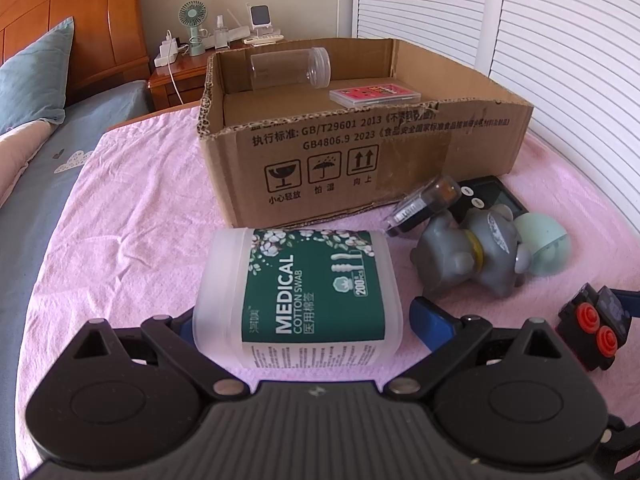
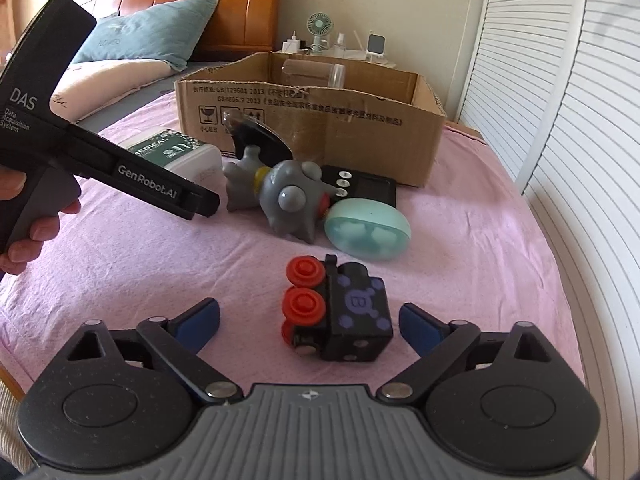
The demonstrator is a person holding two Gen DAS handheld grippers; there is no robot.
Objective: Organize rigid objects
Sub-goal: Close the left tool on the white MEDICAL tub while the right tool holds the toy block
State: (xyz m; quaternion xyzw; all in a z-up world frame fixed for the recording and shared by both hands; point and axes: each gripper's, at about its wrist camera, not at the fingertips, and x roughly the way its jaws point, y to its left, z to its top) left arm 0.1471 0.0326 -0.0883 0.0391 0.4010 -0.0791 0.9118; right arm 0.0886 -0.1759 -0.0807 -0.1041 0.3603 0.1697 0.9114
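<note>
Fingers of the right gripper (image 2: pixel 309 322) stand apart, one on each side of the black toy train block (image 2: pixel 344 314) on the pink sheet (image 2: pixel 120 264), not touching it. Left gripper (image 1: pixel 304 322) fingers flank the cotton swab tub (image 1: pixel 298 300) just before the cardboard box (image 1: pixel 360 152); whether they press it I cannot tell.

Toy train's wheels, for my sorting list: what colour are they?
Red, on the black toy train; clearest in the right wrist view.
</note>
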